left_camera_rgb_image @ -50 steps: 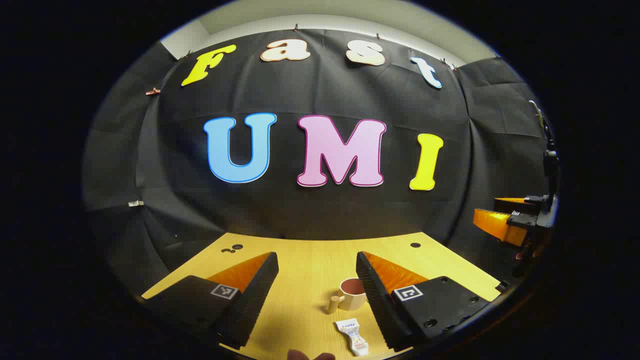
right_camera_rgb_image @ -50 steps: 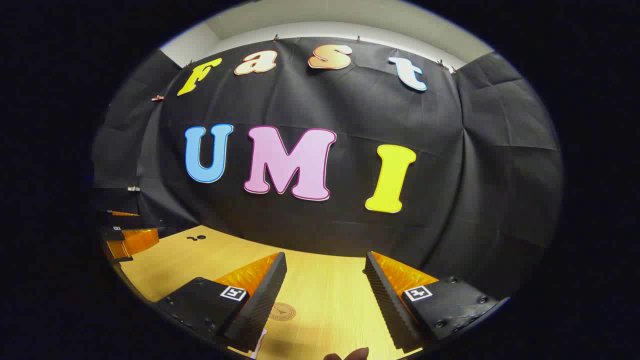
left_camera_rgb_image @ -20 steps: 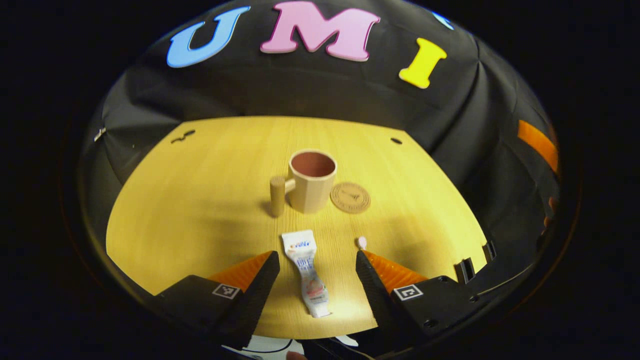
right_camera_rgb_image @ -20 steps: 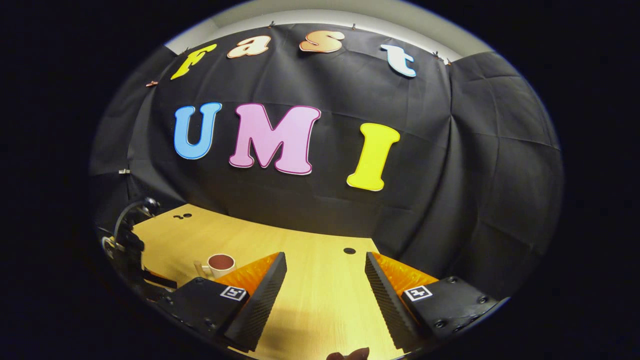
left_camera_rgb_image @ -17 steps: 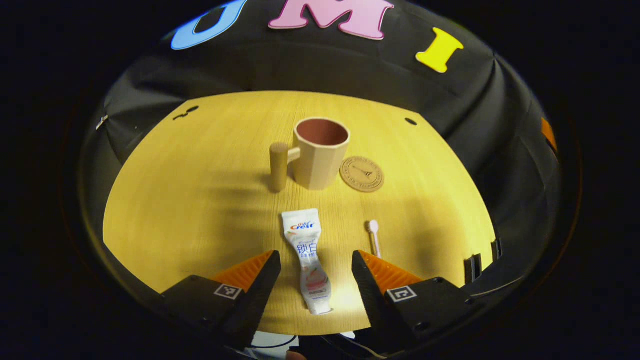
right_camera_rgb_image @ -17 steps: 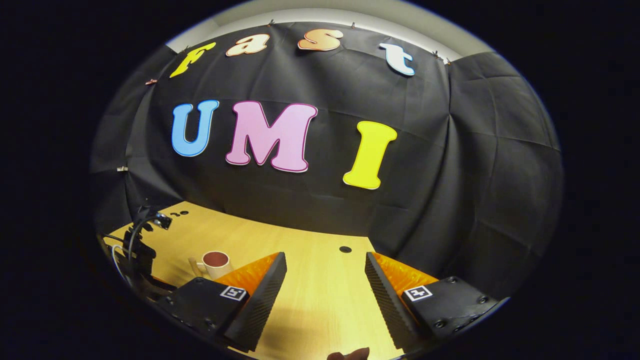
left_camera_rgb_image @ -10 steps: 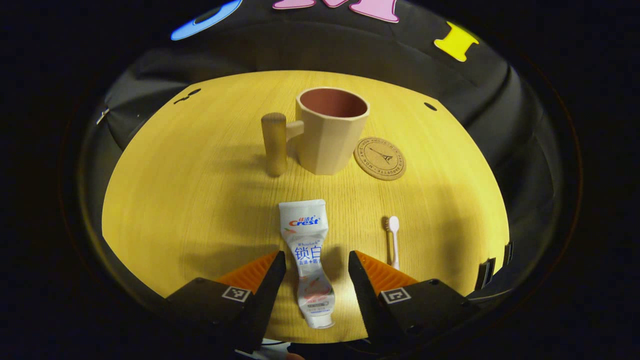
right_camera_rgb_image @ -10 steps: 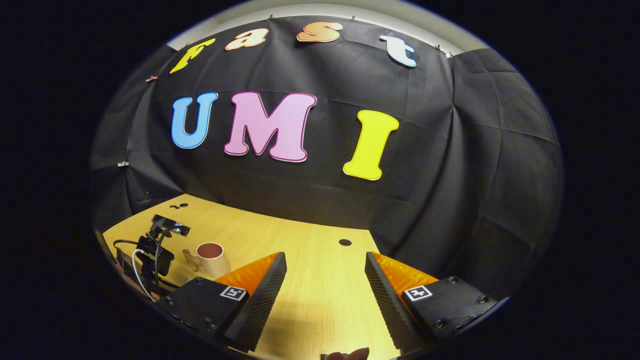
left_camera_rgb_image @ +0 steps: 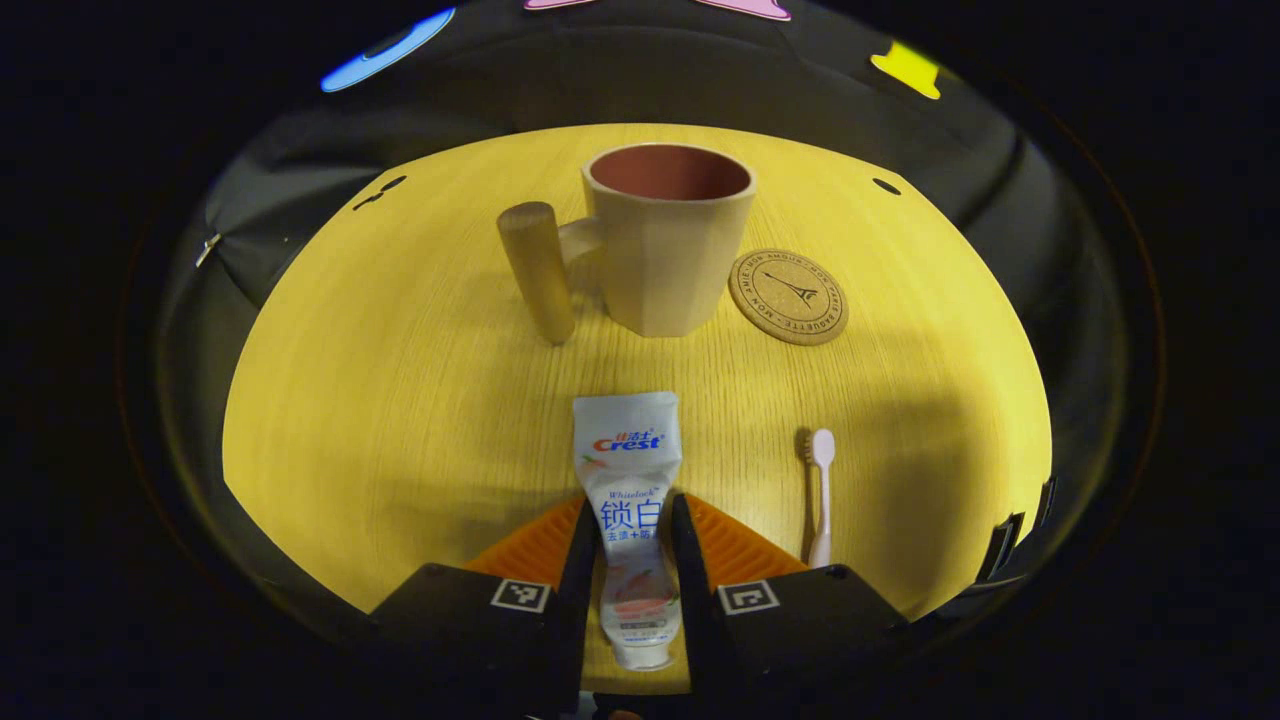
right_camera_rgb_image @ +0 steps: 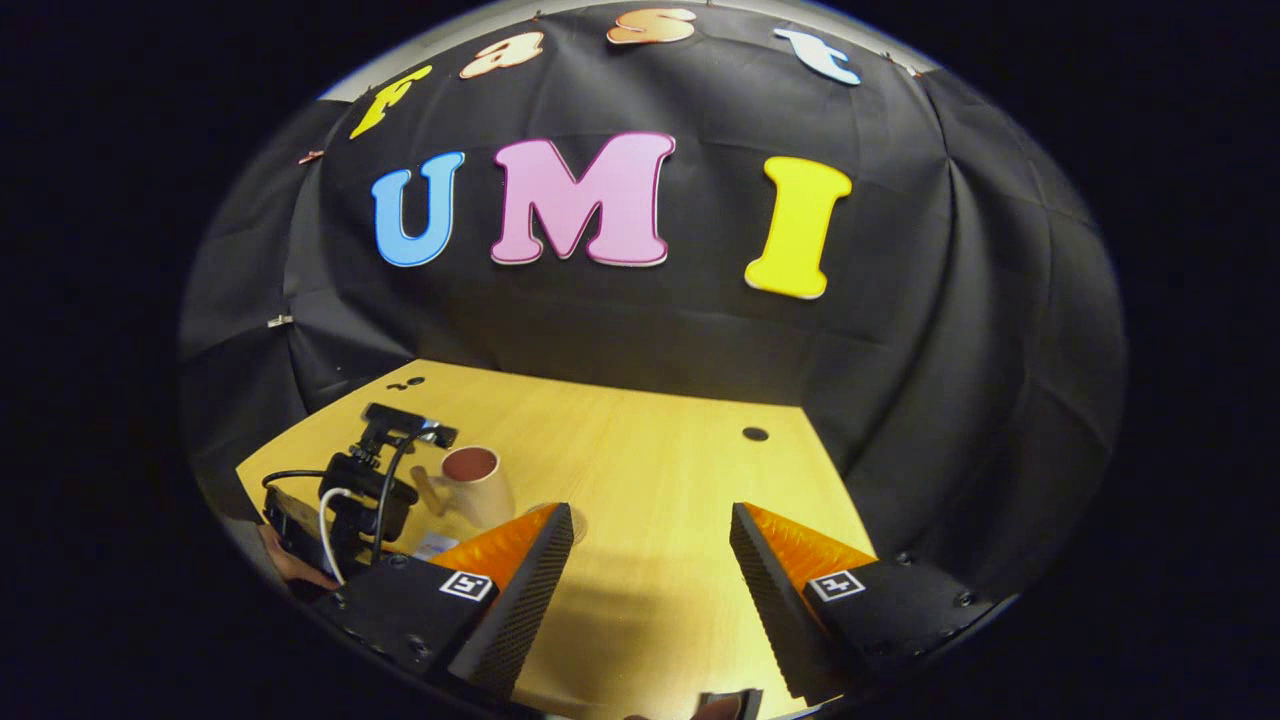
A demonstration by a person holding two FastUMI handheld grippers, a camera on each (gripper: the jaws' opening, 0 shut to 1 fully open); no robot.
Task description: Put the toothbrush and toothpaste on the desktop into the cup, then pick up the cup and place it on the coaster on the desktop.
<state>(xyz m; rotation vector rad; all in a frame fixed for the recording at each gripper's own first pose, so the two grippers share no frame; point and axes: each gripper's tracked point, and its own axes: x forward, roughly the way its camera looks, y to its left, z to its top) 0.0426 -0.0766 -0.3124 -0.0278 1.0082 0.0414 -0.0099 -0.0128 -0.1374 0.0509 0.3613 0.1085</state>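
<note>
Nothing is in the cup yet: it stands empty on the desktop, handle to the left, with the coaster just beside it on the right. Nearer, the left gripper is tipped down at the desk, its fingers clenched on the lower body of the toothpaste, which lies flat; the toothbrush lies untouched to its right. The right gripper hovers level above the desk, spread wide and empty.

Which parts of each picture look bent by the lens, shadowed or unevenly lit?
Left gripper view: the desktop bulges into a dome, sharp throughout; a broad shadow lies right of the toothbrush, and the cup shades the wood beside its handle. Right gripper view: the desktop edges curve, and a dim patch lies between the right tongs.
</note>
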